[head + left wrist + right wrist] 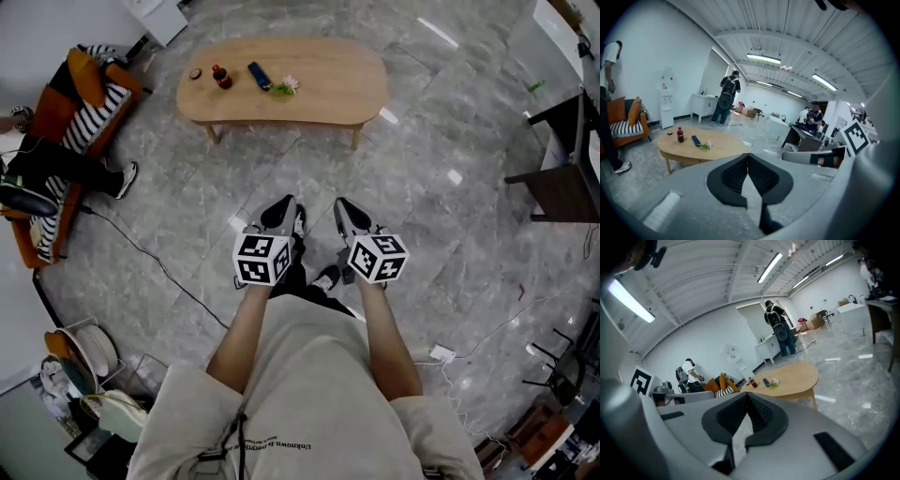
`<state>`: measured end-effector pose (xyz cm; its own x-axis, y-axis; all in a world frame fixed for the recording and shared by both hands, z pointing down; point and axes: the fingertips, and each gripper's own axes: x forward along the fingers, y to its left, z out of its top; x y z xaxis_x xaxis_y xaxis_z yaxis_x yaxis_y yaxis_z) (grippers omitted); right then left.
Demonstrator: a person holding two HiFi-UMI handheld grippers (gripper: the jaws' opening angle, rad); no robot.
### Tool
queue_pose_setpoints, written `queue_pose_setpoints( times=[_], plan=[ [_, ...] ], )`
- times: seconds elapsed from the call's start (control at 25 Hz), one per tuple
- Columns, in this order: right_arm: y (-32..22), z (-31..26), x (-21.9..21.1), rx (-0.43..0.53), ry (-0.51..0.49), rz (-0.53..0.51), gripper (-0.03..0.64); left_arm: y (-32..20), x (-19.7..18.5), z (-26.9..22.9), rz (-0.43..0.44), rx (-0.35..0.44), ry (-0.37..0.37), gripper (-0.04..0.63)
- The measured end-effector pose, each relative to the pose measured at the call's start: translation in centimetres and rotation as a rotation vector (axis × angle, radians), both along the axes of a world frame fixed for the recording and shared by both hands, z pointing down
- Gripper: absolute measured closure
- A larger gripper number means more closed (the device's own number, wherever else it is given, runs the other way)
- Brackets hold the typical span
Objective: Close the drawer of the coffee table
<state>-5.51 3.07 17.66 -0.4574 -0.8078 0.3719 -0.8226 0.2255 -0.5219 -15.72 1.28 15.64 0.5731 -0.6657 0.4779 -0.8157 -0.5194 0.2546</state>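
My left gripper has its jaws closed tip to tip, with nothing between them; the right gripper is pinched together the same way, also empty; both hang side by side above grey marble floor, each topped by a cube of black-and-white square markers. The coffee table stands well apart at twelve o'clock; its drawer I cannot make out from this steep angle. On its left end sit a dark bottle with a red label too small to read, a dark flat case and a green-white packet. An orange sofa lies at ten o'clock; my shirt's print begins "Unknown".
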Motion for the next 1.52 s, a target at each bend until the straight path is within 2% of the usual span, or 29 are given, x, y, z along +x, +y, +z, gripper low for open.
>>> queue_pose_setpoints(
  times=[0.28,0.48,0.64,0.8,1.0,1.24,1.52],
  plan=[
    [4.2,-0.1,-0.2,0.022,0.117,0.054,0.601,3.5,-0.1,-0.4,0.013,0.012,0.003,0.586],
    [6.3,0.5,-0.2,0.043,0.131,0.085,0.601,5.1,-1.3,-1.9,-0.032,0.085,0.001,0.586],
    [6.3,-0.4,-0.8,0.08,0.13,0.064,0.601,5.1,-2.7,-1.6,-0.048,0.066,-0.004,0.586],
    [6.2,-1.1,-1.2,0.096,0.162,0.064,0.601,4.5,-3.3,-2.2,-0.084,0.072,0.032,0.586],
    [6.1,-2.0,-1.3,0.111,0.18,0.053,0.601,4.7,-1.1,-3.0,-0.017,0.091,0.036,0.586],
    [6.3,-2.2,-0.6,0.104,0.208,0.052,0.601,5.0,0.9,-2.6,0.025,0.087,0.038,0.586],
    [6.7,-1.9,-1.5,0.107,0.15,0.022,0.601,5.8,1.9,-2.6,0.049,0.118,0.036,0.586]
  ],
)
